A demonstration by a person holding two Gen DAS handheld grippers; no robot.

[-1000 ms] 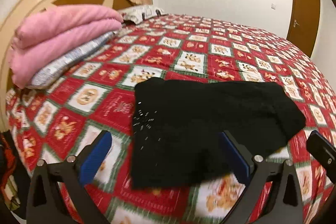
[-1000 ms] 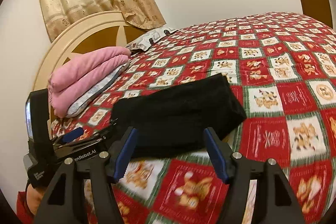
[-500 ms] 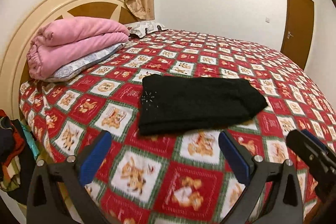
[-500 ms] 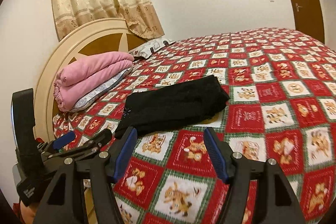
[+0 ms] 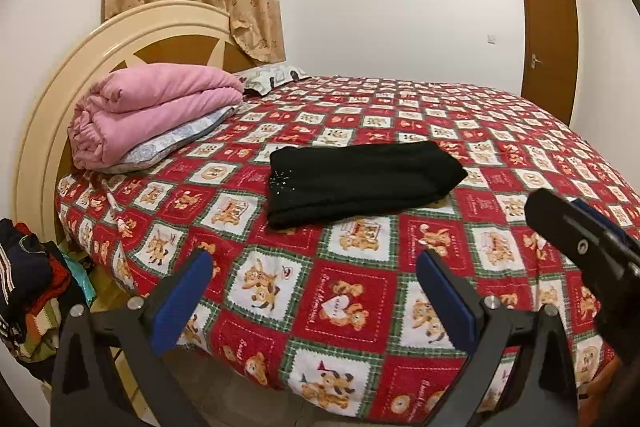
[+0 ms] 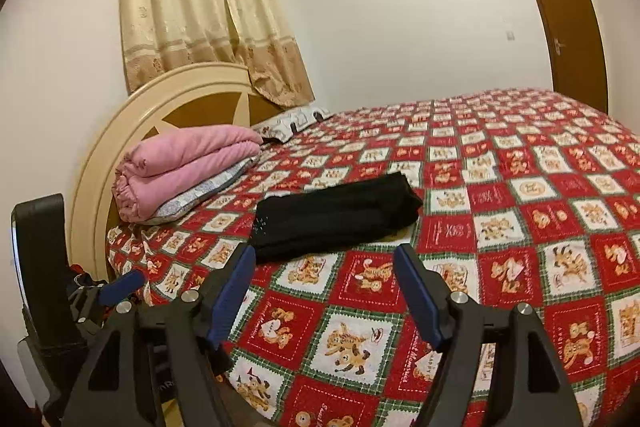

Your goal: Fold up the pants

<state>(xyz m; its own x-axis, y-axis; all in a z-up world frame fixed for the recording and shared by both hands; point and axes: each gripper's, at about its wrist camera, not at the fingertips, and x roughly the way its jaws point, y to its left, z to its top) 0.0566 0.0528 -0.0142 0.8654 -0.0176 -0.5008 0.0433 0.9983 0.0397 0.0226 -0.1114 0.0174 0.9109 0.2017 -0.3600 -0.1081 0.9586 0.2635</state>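
On the bedspread (image 5: 348, 311): one pair of black pants (image 5: 360, 183), folded, lying flat near the headboard end.
Two grippers — left gripper (image 5: 312, 295) spread w/ nothing between pads; right gripper (image 6: 324, 291) jaws opening, also empty, both well short of pants. One pink blanket (image 5: 148, 111) on one pillow. Bedspread text too small to read.

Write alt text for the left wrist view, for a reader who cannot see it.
Folded black pants lie on a bed with a red teddy-bear quilt, beyond the open, empty left gripper. A folded pink blanket rests on a pillow by the headboard; the right gripper shows at the right edge.
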